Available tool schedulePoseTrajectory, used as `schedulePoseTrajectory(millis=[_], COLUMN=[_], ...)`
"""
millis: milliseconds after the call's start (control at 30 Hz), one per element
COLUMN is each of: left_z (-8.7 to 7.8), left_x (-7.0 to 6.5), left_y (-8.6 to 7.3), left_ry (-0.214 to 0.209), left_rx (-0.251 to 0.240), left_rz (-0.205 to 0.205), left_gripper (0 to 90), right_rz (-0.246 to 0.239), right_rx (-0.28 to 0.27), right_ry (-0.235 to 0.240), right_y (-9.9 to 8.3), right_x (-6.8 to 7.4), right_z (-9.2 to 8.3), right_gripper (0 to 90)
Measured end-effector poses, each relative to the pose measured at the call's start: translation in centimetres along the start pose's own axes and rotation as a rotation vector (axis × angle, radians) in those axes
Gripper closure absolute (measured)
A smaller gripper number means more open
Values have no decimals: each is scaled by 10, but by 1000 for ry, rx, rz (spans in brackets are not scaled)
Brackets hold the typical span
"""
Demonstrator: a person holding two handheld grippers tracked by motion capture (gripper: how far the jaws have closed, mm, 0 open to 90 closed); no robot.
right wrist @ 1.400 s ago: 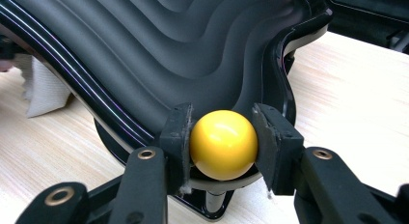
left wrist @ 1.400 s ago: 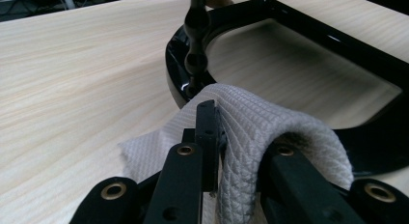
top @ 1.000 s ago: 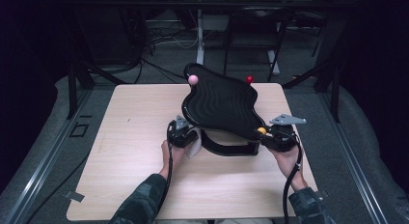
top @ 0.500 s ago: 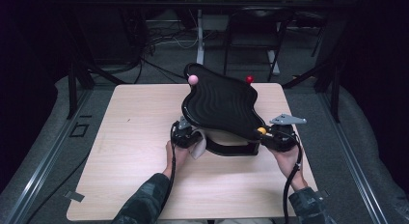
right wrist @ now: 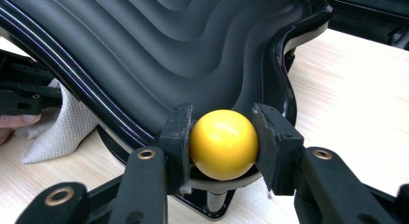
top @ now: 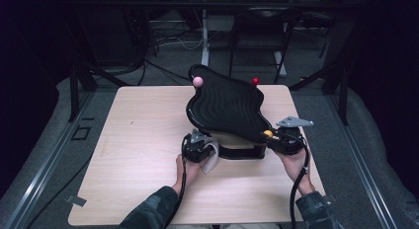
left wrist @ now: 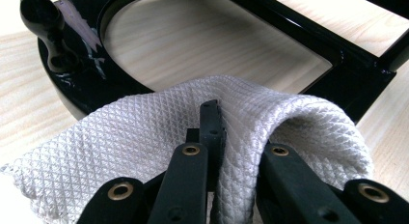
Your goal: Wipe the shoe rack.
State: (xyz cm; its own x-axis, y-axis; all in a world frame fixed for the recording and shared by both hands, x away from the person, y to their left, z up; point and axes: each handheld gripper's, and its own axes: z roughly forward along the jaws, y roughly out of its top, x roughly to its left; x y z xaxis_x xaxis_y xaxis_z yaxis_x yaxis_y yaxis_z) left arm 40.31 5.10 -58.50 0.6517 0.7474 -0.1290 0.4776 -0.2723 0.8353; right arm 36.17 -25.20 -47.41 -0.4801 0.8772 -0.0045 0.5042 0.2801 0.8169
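Two grippers work at a black wavy-ribbed plastic tray (top: 227, 108) tilted on a black glossy metal stand (left wrist: 77, 84) on the pale wooden table (top: 138, 140). Right gripper (right wrist: 223, 137) has its jaws clamped on a yellow glossy ball (right wrist: 224, 143), one pad on each side, ball squarely between the fingertips. That ball sits at the tray's near right corner. Tray's long axis runs from that corner away from the right fingers, toward the far left corner, where a pink ball (top: 197, 81) stands; a red ball (top: 255, 81) marks the far right corner. The ribbed face looks up, its high edge on the far side.

Left gripper (left wrist: 212, 132) has its jaws pinched tight on a white waffle-weave cloth (left wrist: 120, 142), fabric folded over and draped on both sides of the fingertips. Just beyond the left fingers is the stand's curved base ring and a straight crossbar (left wrist: 308, 38); a black knobbed post (left wrist: 46, 31) rises beyond and left of them. Cloth lies at the stand's near left edge, under the tray's lip; I cannot tell whether it touches the ring. From the right gripper view the cloth shows left of the fingers, below the tray rim, with the other hand (right wrist: 14, 125) beside it.
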Motion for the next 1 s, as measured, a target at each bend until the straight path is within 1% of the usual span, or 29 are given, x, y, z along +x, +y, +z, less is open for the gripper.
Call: schedulePoseTrajectory(millis=[33, 67, 100, 133, 200, 233, 300, 333, 367, 400, 433, 467, 533, 567, 600, 700, 767, 900, 1000], left_z=[-1, -1, -1, -2, -2, -3, -2, -2, -1, 0, 1, 1, 3, 3, 3, 3, 4, 2, 0], left_x=[0, 0, 0, 1, 6, 8, 12, 15, 18, 21, 25, 28, 35, 38, 41, 50, 53, 52, 50], left_y=[0, 0, 0, 1, 2, 3, 6, 8, 10, 11, 13, 14, 17, 19, 19, 21, 21, 21, 19], left_ry=[9, 12, 18, 37, 36, 49, 64, 77, 86, 83, 84, 103, 116, 128, 140, 148, 144, 135, 125], left_rx=[1, 3, 6, 9, 8, 0, 3, 6, 2, 3, -2, -4, 1, 3, 5, 10, 12, 26, 22], left_rz=[4, -8, -2, 14, 15, 12, 10, 17, 9, -9, -38, -40, -46, -53, -51, -62, -68, -60, -54], left_gripper=[854, 854, 855, 855, 856, 856, 855, 855, 855, 855, 854, 854, 854, 853, 852, 850, 848, 848, 848], right_rz=[0, -2, -3, -3, -3, -5, -4, -2, -1, 0, 0, -1, -1, -1, -1, -2, -4, -8, -9], right_rx=[3, 1, 1, 0, 3, 4, 1, 2, 2, 3, 3, 4, 3, 4, 4, 2, 3, 8, 9], right_ry=[3, -1, -2, -3, -2, -2, -4, -3, -2, 0, 1, 1, 0, 0, -1, -6, -5, -7, -7], right_y=[0, 0, 0, 0, 0, 0, 0, 0, 0, 0, 0, 0, 0, 0, 0, 1, 1, 1, 1], right_x=[0, 0, 1, 1, 1, 1, 1, 1, 1, 0, 0, 0, 0, 1, 1, 1, 1, 1, 1], right_z=[0, 0, 0, 0, 0, 0, 0, 0, 0, 0, 0, 0, 1, 0, 1, 1, 1, 1, 1], right_gripper=[595, 595, 595, 595, 595, 595, 595, 595, 595, 595, 595, 595, 595, 595, 595, 595, 595, 595, 595])
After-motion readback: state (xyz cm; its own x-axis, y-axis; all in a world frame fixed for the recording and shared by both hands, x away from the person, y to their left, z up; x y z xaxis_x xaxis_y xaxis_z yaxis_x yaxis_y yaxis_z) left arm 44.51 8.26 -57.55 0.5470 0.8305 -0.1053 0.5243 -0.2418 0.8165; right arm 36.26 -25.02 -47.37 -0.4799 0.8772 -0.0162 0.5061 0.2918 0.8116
